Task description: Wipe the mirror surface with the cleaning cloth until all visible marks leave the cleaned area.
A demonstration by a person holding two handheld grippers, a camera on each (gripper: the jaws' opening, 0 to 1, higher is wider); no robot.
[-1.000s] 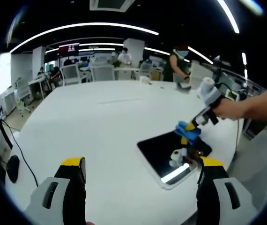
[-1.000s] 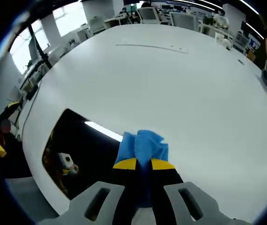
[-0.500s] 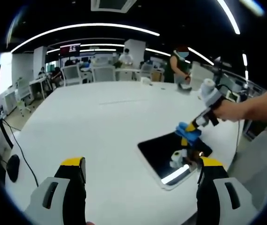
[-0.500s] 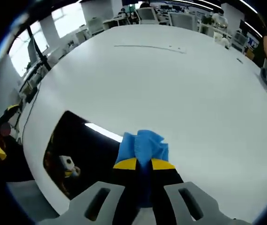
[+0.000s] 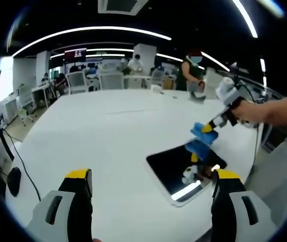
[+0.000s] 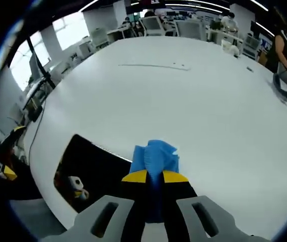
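In the left gripper view, the left gripper [image 5: 151, 201] rises from the 6 o'clock edge with its yellow-tipped black-and-grey jaws spread wide apart and nothing between them, above a broad white table [image 5: 103, 136]. A dark rectangular mirror with a pale frame [image 5: 184, 169] lies flat on the table toward 4 o'clock, reflecting a ceiling light strip and the tool above it. At 3 o'clock a person's hand [image 5: 252, 113] holds the right gripper [image 5: 210, 127], whose jaws pinch a blue cleaning cloth [image 5: 204, 134]; the cloth hangs just above the mirror's far edge, its blue reflection visible in the glass below, and appears clear of the surface. Beyond the table, toward 12 o'clock, stand office chairs and desks with several people [image 5: 191, 68] under curved ceiling light strips. In the right gripper view, the right gripper's jaws come up from 6 o'clock, closed on the blue cleaning cloth [image 6: 156, 159], which bunches out past the yellow tips. The mirror [image 6: 95, 171] lies at 7 o'clock, the cloth sitting at its right-hand edge in this view, over the line between glass and white table [image 6: 184, 96]; whether it touches cannot be told here. A dark cable [image 6: 35, 128] trails off the table's edge at 9 o'clock.
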